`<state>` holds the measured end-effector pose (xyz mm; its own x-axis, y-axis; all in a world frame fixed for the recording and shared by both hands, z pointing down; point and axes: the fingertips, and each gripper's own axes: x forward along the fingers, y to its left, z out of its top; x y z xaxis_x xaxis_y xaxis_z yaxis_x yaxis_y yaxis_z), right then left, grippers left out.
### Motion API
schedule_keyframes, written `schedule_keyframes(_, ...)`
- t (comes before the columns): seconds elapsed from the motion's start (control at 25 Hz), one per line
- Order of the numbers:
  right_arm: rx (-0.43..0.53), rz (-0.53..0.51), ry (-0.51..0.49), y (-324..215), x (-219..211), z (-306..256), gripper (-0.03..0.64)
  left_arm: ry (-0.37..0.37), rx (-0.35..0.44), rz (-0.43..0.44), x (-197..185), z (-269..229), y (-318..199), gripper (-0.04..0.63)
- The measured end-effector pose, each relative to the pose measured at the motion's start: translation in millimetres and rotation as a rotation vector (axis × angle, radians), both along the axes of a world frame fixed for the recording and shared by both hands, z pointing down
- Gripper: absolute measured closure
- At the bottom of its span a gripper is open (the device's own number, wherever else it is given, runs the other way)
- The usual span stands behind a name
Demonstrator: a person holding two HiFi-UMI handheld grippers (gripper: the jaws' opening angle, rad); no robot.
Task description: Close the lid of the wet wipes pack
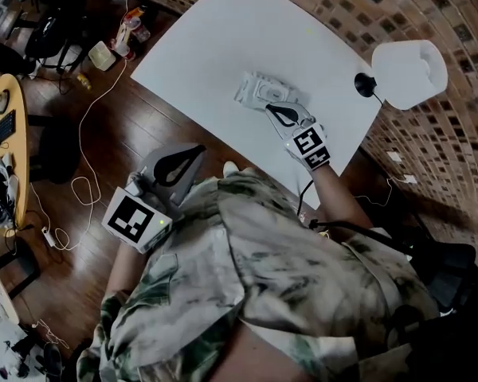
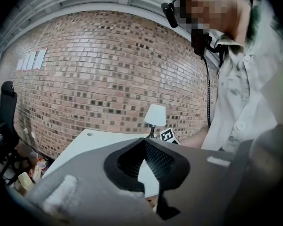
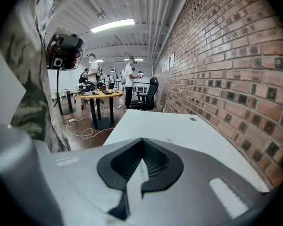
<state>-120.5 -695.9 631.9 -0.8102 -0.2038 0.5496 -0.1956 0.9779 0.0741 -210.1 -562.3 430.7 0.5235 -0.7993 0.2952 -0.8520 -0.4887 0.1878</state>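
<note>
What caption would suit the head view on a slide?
Seen from above: the right gripper is at the wet wipes pack on a white table, while the left gripper hangs beside the table.

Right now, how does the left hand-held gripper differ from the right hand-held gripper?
The grey left hand-held gripper hangs off the white table, above the brown wooden floor. The grey right hand-held gripper reaches over that table. The left one is well away from the white wet wipes pack; the right one's tip is at it. Both have their jaws together.
</note>
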Motion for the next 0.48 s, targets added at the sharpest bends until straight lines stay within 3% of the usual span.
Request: schedule_keyframes(0.48, -0.03, 0.008, 0.059, -39, 2, 31, 0.614, -0.002, -0.031, -0.04, 2, 4, -21, 0.597)
